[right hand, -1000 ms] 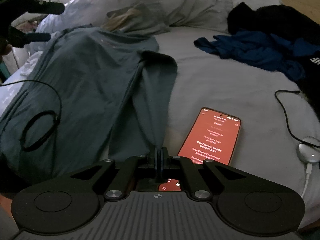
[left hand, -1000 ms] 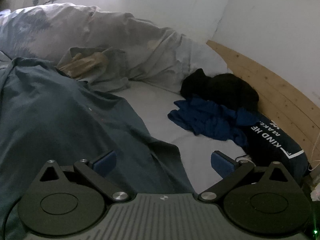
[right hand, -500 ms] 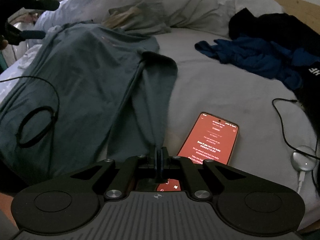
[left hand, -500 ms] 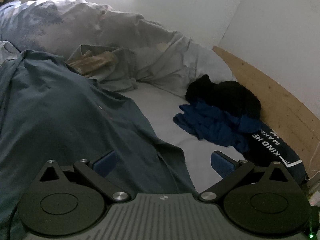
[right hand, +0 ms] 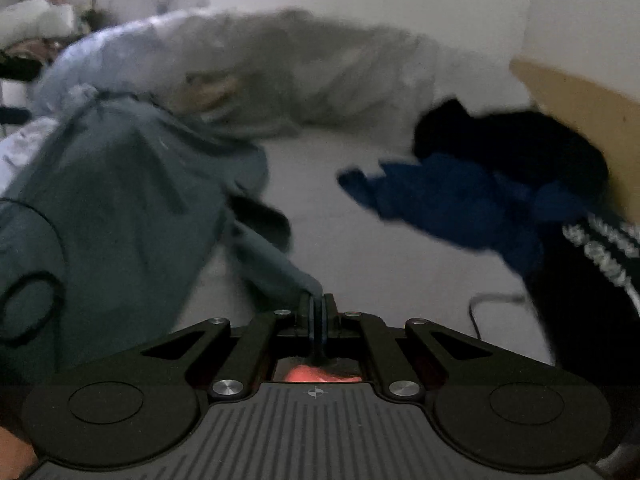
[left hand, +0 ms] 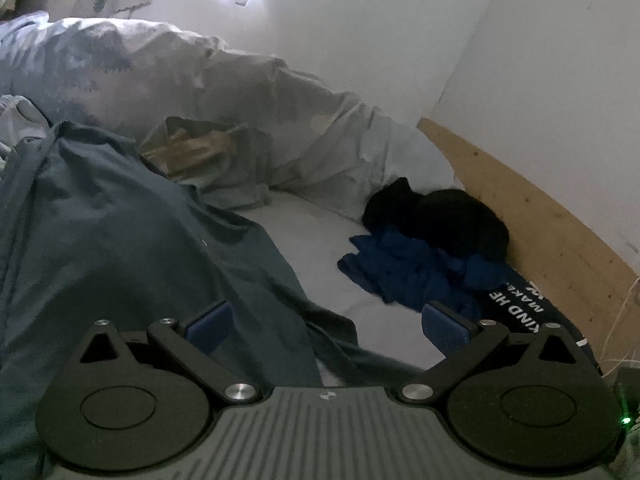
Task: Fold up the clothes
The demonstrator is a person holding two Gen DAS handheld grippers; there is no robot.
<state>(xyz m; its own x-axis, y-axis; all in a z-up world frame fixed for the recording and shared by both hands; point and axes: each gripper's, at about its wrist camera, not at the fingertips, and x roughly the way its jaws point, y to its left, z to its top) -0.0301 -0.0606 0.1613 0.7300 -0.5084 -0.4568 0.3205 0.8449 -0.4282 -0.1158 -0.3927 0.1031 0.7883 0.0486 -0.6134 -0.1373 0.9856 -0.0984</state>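
A grey-blue shirt [left hand: 112, 248] lies spread on the bed; it also shows in the right wrist view [right hand: 120, 200]. My right gripper [right hand: 318, 304] is shut on the end of the shirt's sleeve [right hand: 276, 264] and holds it lifted off the bed. My left gripper [left hand: 326, 326] is open and empty, hovering low over the shirt's right edge, with its blue pads [left hand: 210, 326] wide apart. The right wrist view is blurred by motion.
A crumpled blue garment [left hand: 404, 268] and black clothes [left hand: 444, 212] lie by the wooden bed frame [left hand: 540, 224]. A grey duvet [left hand: 240, 92] is heaped at the back. A red-lit phone [right hand: 316, 372] shows under my right gripper. A black cable loop [right hand: 28, 304] rests on the shirt.
My right gripper has lifted and swung forward with the sleeve, so the phone now sits beneath it. My left gripper has tilted upward and shifted slightly, still open.
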